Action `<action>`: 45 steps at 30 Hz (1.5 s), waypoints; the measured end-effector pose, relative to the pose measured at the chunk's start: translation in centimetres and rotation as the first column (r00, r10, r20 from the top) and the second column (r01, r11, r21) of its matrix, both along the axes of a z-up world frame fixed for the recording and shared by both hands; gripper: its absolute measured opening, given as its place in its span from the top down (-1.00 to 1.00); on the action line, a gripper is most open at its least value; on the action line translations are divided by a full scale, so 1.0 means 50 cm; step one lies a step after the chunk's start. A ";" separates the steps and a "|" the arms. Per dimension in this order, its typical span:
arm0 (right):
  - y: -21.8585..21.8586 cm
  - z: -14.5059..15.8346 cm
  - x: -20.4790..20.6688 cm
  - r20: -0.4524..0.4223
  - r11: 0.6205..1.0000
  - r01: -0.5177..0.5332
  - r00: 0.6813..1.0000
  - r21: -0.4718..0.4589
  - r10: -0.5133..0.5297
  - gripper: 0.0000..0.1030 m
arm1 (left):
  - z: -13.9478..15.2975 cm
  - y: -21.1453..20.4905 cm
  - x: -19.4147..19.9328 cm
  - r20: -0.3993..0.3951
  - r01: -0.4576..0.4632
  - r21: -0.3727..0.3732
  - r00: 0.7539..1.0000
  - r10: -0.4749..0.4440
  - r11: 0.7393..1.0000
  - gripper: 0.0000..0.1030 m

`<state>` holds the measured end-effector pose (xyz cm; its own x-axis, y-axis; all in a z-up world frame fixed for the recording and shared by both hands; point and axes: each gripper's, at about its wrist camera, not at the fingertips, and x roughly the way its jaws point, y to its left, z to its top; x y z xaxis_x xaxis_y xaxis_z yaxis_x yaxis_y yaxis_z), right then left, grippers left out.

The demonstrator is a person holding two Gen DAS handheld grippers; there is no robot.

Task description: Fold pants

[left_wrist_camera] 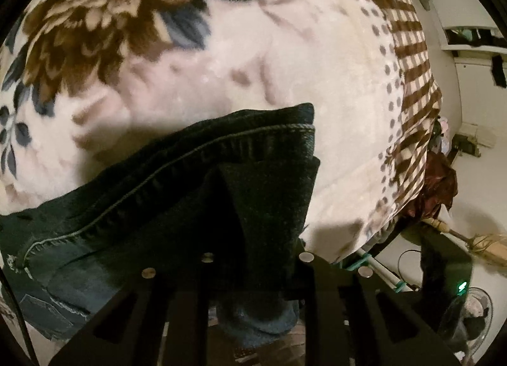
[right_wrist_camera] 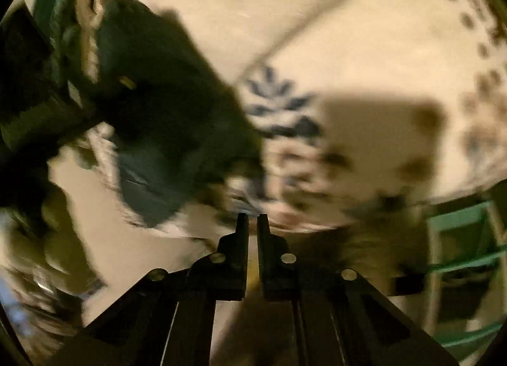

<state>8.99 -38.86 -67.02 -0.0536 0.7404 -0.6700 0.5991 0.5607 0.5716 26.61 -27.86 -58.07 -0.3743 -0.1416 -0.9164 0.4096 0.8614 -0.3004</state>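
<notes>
While the left gripper [left_wrist_camera: 256,258] pinches the pants [left_wrist_camera: 177,176], bare blanket [left_wrist_camera: 285,58] spreads from 10 to 2 o'clock, its edge at 3. Only the right view shows the right gripper [right_wrist_camera: 252,223], fingers nearly together on nothing, pants at 10.

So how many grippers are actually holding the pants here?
1. The left gripper is clamped on a fold of the dark pants. The right gripper is shut on nothing, off to the side above the blanket.

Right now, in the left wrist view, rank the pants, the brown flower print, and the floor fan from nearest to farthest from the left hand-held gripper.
1. Pants: clamped in the left hand-held gripper.
2. Floor fan: lower right, on the floor beside the bed.
3. Brown flower print: upper left, across the blanket.
</notes>
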 end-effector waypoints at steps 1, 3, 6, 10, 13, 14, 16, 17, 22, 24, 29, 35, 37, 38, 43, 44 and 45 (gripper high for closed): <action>-0.011 0.005 -0.002 0.009 0.999 0.047 0.999 0.021 -0.047 0.86 | 0.000 -0.002 -0.004 0.003 0.003 -0.001 1.000 -0.003 1.000 0.71; -0.038 0.028 0.011 0.073 0.992 0.124 0.989 0.034 -0.126 0.66 | 0.005 0.006 0.001 0.007 0.006 -0.001 1.000 -0.006 1.000 0.71; -0.041 0.069 0.047 0.198 0.992 0.127 0.972 0.009 -0.126 -0.36 | 0.016 0.004 -0.003 0.000 -0.004 -0.011 1.000 0.004 1.000 0.61; 0.032 0.051 0.125 0.243 0.994 -0.072 0.966 -0.084 0.091 -0.39 | 0.059 0.043 0.019 -0.064 -0.142 -0.105 0.989 0.136 0.984 0.18; 0.042 0.007 0.136 0.153 0.971 -0.132 0.974 -0.197 0.164 0.41 | 0.109 0.098 0.039 -0.022 -0.212 -0.141 0.977 0.211 0.967 0.02; 0.021 -0.002 0.131 0.138 0.974 -0.099 0.982 -0.204 0.129 0.43 | 0.124 0.118 0.042 0.016 -0.215 -0.139 0.976 0.219 0.967 -0.04; -0.020 -0.015 0.119 0.116 0.975 -0.065 0.989 -0.214 0.091 0.44 | 0.151 0.164 0.040 0.104 -0.222 -0.135 0.966 0.237 0.966 -0.10; -0.027 -0.018 0.117 0.109 0.972 -0.070 0.989 -0.226 0.097 0.42 | 0.161 0.190 0.034 0.149 -0.231 -0.132 0.957 0.250 0.964 -0.28; 0.025 0.009 0.143 0.040 0.846 -0.219 0.961 -0.487 0.272 -0.34 | 0.154 0.351 -0.028 0.310 -0.336 -0.096 0.885 0.349 0.937 -0.78; 0.074 0.049 0.155 0.017 0.738 -0.275 0.932 -0.616 0.361 -0.71 | 0.138 0.416 -0.048 0.331 -0.383 -0.079 0.861 0.387 0.920 -0.91; 0.232 0.114 0.164 0.011 0.511 -0.284 0.867 -0.811 0.498 -0.77 | 0.099 0.608 -0.121 0.366 -0.552 -0.043 0.767 0.527 0.832 -0.91; 0.411 0.114 0.169 0.052 0.548 -0.247 0.880 -0.799 0.472 -0.77 | 0.079 0.855 -0.216 0.356 -0.796 -0.076 0.541 0.762 0.600 -0.91; 0.451 0.125 0.171 0.080 0.585 -0.217 0.895 -0.781 0.439 -0.77 | 0.063 0.948 -0.259 0.302 -0.883 -0.121 0.402 0.865 0.453 -0.91; 0.473 0.125 0.171 0.085 0.592 -0.210 0.899 -0.778 0.430 -0.77 | 0.054 0.978 -0.275 0.277 -0.910 -0.135 0.345 0.897 0.392 -0.91; 0.574 0.135 0.181 0.086 0.616 -0.221 0.900 -0.756 0.428 -0.77 | -0.052 1.117 -0.344 0.070 -0.982 -0.187 0.025 0.997 0.038 -0.88; 0.588 0.131 0.184 0.080 0.617 -0.234 0.896 -0.752 0.437 -0.77 | -0.061 1.120 -0.343 0.057 -0.980 -0.199 0.006 0.998 0.017 -0.87; 0.604 0.128 0.187 0.075 0.614 -0.244 0.892 -0.751 0.446 -0.77 | -0.073 1.125 -0.340 0.039 -0.973 -0.229 -0.010 0.999 -0.001 -0.87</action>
<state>18.34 -8.66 -60.63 0.0265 -0.0055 -0.9996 0.1799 0.9837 -0.0006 9.61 28.38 -61.73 0.3512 -0.3371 -0.8735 -0.7739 0.4205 -0.4735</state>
